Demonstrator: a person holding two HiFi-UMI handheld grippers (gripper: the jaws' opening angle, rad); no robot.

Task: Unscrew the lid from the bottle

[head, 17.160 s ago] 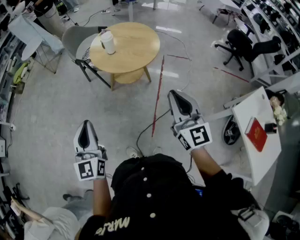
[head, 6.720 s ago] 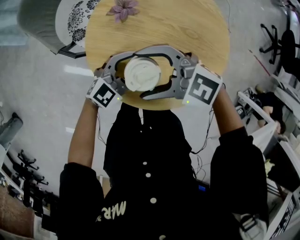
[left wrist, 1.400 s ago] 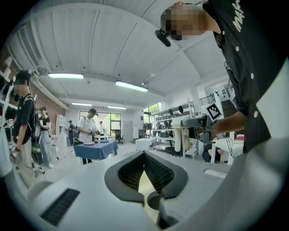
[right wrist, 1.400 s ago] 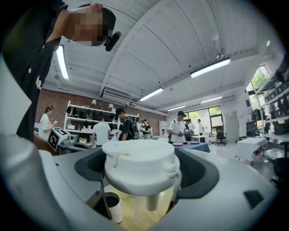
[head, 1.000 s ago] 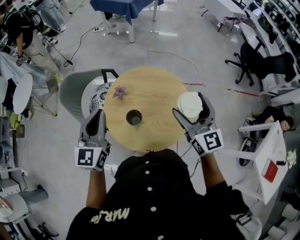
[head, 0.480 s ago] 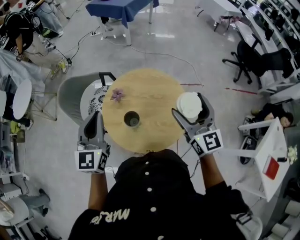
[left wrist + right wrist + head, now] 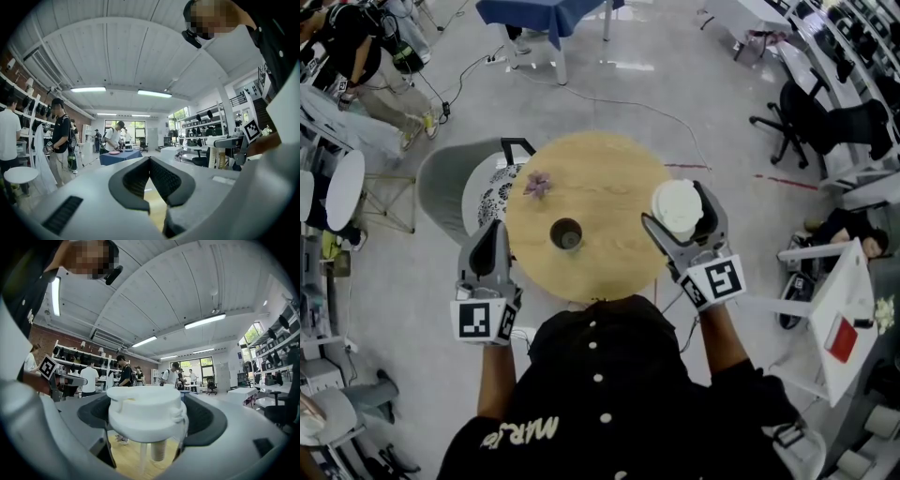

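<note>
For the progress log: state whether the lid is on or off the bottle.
Off: the right gripper holds the white lid; the bottle stands open on the table.

A round light-wood desk (image 7: 605, 173) stands on the grey floor, with a small purple flower (image 7: 538, 183) lying near its far left edge. Just beside the desk on the left is a grey shell chair (image 7: 441, 187) with a black-and-white patterned seat (image 7: 494, 199). Well beyond stands a blue-draped table (image 7: 546, 11). At the right, a red booklet (image 7: 841, 338) lies on a white table (image 7: 820, 295).
</note>
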